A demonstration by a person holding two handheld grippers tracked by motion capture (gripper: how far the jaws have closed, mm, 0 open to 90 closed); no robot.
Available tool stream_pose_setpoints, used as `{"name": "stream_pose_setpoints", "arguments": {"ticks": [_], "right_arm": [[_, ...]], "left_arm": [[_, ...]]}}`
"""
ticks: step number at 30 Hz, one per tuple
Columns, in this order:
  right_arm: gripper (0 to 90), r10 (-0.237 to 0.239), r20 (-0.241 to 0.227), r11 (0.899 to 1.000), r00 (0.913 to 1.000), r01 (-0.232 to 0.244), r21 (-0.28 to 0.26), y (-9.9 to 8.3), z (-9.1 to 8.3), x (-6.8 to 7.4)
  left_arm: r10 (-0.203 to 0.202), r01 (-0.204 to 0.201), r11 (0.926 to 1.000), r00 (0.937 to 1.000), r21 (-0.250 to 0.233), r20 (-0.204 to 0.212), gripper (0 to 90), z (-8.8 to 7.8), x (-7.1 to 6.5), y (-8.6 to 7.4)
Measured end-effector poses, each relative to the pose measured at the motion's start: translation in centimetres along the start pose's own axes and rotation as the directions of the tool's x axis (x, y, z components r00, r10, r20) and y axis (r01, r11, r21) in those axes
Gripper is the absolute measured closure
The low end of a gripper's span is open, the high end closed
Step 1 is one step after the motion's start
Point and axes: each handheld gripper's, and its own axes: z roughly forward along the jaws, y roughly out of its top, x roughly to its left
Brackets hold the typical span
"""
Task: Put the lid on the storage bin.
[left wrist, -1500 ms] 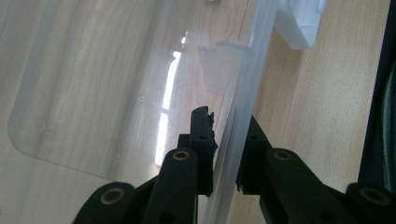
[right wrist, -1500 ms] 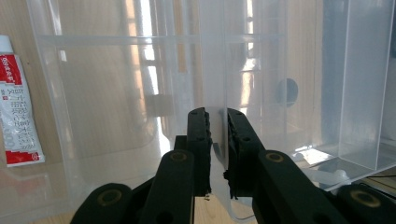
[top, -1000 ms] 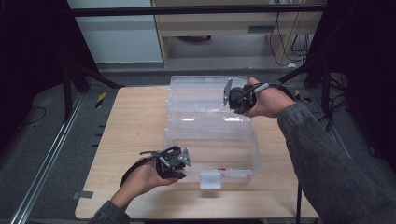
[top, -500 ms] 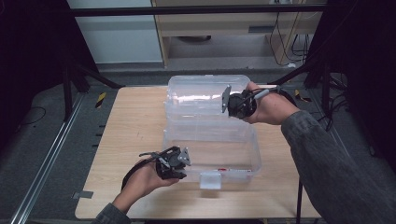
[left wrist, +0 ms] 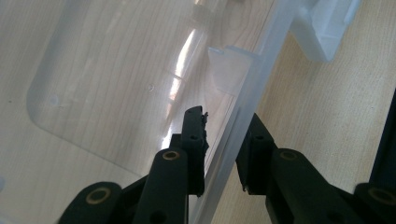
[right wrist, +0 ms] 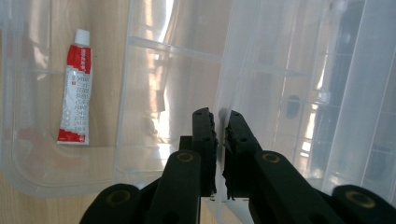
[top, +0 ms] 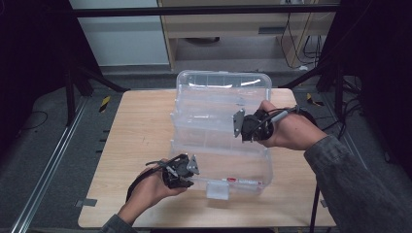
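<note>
Right jaws: my right gripper [right wrist: 219,140] pinches a thin clear lid edge of the box [top: 221,126].
Left jaws: my left gripper [left wrist: 224,140] straddles the box's front wall, jaws just been opening, slightly apart.
Box: mid-desk, transparent, glossy, ribbed plastic, rounded corners.
Inside: red-white tube [right wrist: 74,88], flat.
Desk [top: 131,131]: pale woodgrain.

Print on the red-and-white tube [right wrist: 74,88] too small for reading

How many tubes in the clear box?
1. A red-and-white tube lies flat on the floor of the clear plastic box, near its front wall and latch. Glare on the plastic could hide others.
</note>
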Motion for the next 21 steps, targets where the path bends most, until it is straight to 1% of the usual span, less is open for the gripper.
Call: {"name": "stream_pose_setpoints", "arguments": {"ticks": [2, 3, 4, 5, 7, 9, 10, 11, 12, 13, 15, 16, 18, 19, 20, 21], "right_arm": [[83.9, 0.002, 0.005, 1.000, 1.0000, -0.002, 0.002, 0.0, 0.0, 0.0], [83.9, 0.006, 0.005, 1.000, 1.0000, -0.006, 0.000, -0.1, 0.1, 0.0], [84.0, 0.014, 0.002, 1.000, 0.9999, -0.014, -0.002, -0.2, 0.2, -0.2], [84.0, 0.019, -0.004, 1.000, 0.9998, -0.019, -0.007, -0.3, 0.4, -0.4], [84.3, 0.032, -0.013, 0.999, 0.9994, -0.032, -0.001, -0.2, 0.6, -1.0], [84.5, 0.037, -0.016, 0.999, 0.9992, -0.037, 0.008, -0.1, 0.8, -1.6], [84.6, 0.037, -0.011, 0.999, 0.9993, -0.037, 0.013, 0.1, 1.2, -2.4], [84.6, 0.037, -0.011, 0.999, 0.9993, -0.037, 0.013, 0.1, 1.2, -2.4], [84.8, 0.038, -0.004, 0.999, 0.9993, -0.038, 0.026, 0.5, 1.7, -3.3], [84.8, 0.038, -0.004, 0.999, 0.9993, -0.038, 0.026, 0.5, 1.7, -3.3], [85.0, 0.040, 0.006, 0.999, 0.9992, -0.040, 0.026, 0.9, 2.1, -3.9], [85.1, 0.039, 0.010, 0.999, 0.9992, -0.039, 0.027, 1.1, 2.2, -4.1], [85.5, 0.034, 0.022, 0.999, 0.9992, -0.034, 0.027, 1.5, 2.2, -4.0], [85.6, 0.023, 0.027, 0.999, 0.9994, -0.024, 0.025, 1.7, 2.2, -3.9], [85.6, 0.021, 0.030, 0.999, 0.9993, -0.022, 0.029, 1.8, 2.1, -3.8], [85.7, 0.012, 0.038, 0.999, 0.9992, -0.013, 0.031, 1.9, 2.0, -3.6]], "left_arm": [[-0.006, 0.006, 1.0000, 1.0000, 0.001, -0.004, 73.9, 0.0, -0.1, 0.0], [0.005, -0.005, 1.0000, 0.9999, 0.004, -0.009, 73.8, 0.0, 0.0, 0.1], [0.007, -0.007, 1.0000, 0.9999, 0.004, -0.010, 73.6, 0.0, 0.0, 0.1], [0.046, -0.046, 0.9989, 0.9987, 0.005, -0.019, 73.7, 0.0, 0.3, 0.2], [0.047, -0.047, 0.9989, 0.9987, 0.005, -0.020, 74.2, 0.0, 0.3, 0.3], [0.037, -0.037, 0.9993, 0.9991, -0.001, -0.018, 75.1, 0.1, 0.4, 0.4], [0.035, -0.035, 0.9994, 0.9993, 0.003, -0.015, 76.4, 0.1, 0.5, 0.6], [0.035, -0.035, 0.9994, 0.9993, 0.003, -0.015, 77.1, 0.1, 0.5, 0.6], [0.025, -0.025, 0.9997, 0.9995, 0.001, -0.020, 77.6, 0.2, 0.7, 0.8], [0.025, -0.025, 0.9997, 0.9995, 0.001, -0.020, 78.1, 0.2, 0.7, 0.8], [0.018, -0.018, 0.9998, 0.9995, 0.002, -0.027, 78.4, 0.2, 0.8, 0.9], [-0.053, 0.053, 0.9986, 0.9982, 0.000, -0.027, 78.6, 0.3, 0.4, 0.8], [-0.068, 0.068, 0.9977, 0.9972, -0.002, -0.031, 78.9, 0.3, 0.4, 0.7], [-0.072, 0.072, 0.9974, 0.9969, -0.005, -0.031, 78.8, 0.3, 0.4, 0.7], [0.006, -0.006, 1.0000, 0.9991, -0.001, -0.041, 78.8, 0.3, 0.8, 0.8], [0.008, -0.008, 1.0000, 0.9989, 0.001, -0.046, 78.8, 0.3, 0.8, 0.8]]}}
